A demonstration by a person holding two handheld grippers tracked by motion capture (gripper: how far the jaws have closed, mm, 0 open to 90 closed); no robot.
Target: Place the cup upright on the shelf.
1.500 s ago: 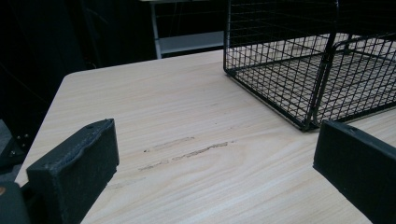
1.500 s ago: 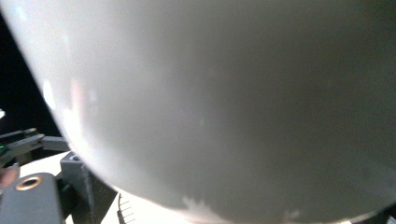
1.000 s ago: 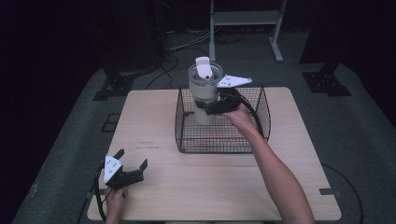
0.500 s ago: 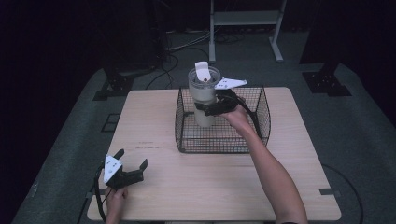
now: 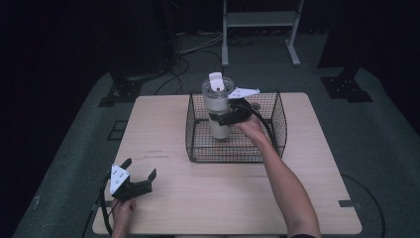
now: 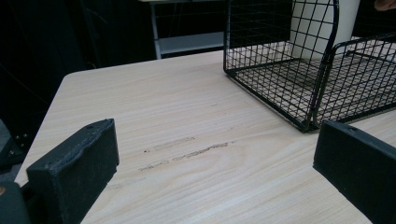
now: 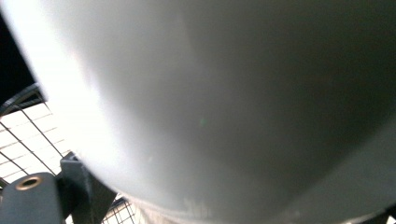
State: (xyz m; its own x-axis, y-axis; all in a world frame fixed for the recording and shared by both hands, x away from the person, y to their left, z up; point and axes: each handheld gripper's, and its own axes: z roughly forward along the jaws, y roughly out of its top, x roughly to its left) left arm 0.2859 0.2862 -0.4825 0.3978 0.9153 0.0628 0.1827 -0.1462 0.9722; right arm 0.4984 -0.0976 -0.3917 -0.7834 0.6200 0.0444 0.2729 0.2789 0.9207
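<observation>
A cream tumbler (image 5: pixel 218 106) with a clear lid stands upright inside the black wire basket (image 5: pixel 237 153), near its back left corner. My right gripper (image 5: pixel 224 119) is shut on the tumbler's middle, reaching in over the basket's top. In the right gripper view the tumbler's wall (image 7: pixel 224 93) is pressed close between the jaws. My left gripper (image 5: pixel 137 181) is open near the table's front left corner, low over the wood, holding nothing. In the left gripper view the basket (image 6: pixel 299 70) lies ahead to the right with the tumbler (image 6: pixel 327 23) behind its mesh.
The light wooden table (image 5: pixel 163 129) carries the basket at its back centre. Faint scuff marks (image 6: pixel 187 151) cross the wood ahead of the left gripper. A metal stand (image 5: pixel 257 29) and cables lie on the dark floor behind the table.
The right gripper has lowered the tumbler a little deeper into the basket. The left gripper has stayed where it was.
</observation>
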